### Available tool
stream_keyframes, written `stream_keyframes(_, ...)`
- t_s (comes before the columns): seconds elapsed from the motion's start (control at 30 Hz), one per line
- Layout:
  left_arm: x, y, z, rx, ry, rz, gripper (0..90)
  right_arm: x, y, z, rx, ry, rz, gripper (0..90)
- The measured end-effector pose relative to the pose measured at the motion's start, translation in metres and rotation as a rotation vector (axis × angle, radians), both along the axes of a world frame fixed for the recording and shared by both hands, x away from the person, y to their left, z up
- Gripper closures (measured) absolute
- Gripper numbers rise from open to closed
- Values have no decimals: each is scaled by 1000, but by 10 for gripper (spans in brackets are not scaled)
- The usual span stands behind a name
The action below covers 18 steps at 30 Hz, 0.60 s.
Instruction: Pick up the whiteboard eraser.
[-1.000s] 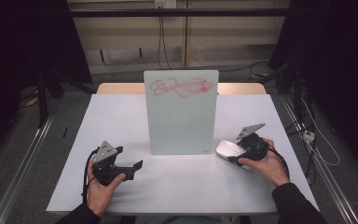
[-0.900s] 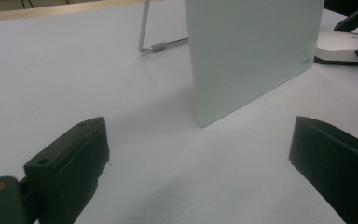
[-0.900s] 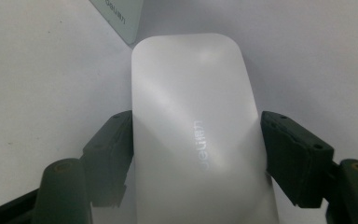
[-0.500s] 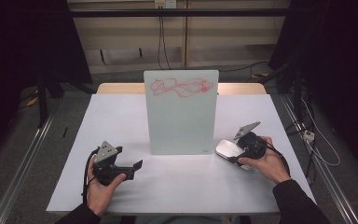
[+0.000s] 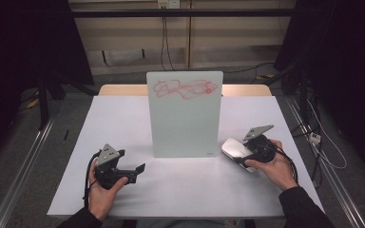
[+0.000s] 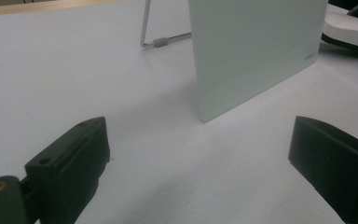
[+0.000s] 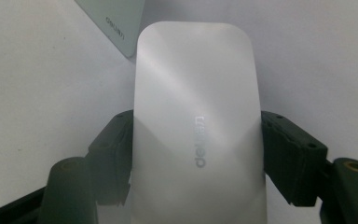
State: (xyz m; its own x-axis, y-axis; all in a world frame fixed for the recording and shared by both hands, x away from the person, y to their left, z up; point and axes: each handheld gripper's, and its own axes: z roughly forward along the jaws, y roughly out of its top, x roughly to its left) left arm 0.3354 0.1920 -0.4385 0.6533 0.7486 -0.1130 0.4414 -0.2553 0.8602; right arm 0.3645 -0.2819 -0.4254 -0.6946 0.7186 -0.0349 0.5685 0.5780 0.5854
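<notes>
A white board (image 5: pixel 184 118) stands upright mid-table, with a red scribble (image 5: pixel 183 89) across its top. My right gripper (image 5: pixel 240 153) lies low on the table to the board's right, shut on a white eraser (image 5: pixel 235 148). In the right gripper view the black pads (image 7: pixel 116 144) press both long sides of the eraser (image 7: pixel 196 93), whose far end points at the board's lower corner (image 7: pixel 116 21). My left gripper (image 5: pixel 137 172) rests on the table at front left, open and holding nothing. Its jaws (image 6: pixel 200 140) face the board (image 6: pixel 256 46) from a short way off.
The white table (image 5: pixel 123 123) has bare room to the left and in front of the board. A thin metal stand leg (image 6: pixel 163 41) props the board from behind. Dark floor, rails and cables surround the table.
</notes>
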Motion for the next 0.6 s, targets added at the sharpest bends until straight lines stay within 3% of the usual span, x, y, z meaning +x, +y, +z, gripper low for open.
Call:
stream_keyframes(0.3, 0, 2, 0, -8, 7, -3, 51, -10, -8, 9, 55, -104, -89, 317)
stream_keyframes(0.6, 1, 2, 0, -8, 9, -3, 51, -20, -16, 11, 108, -161, -123, 317)
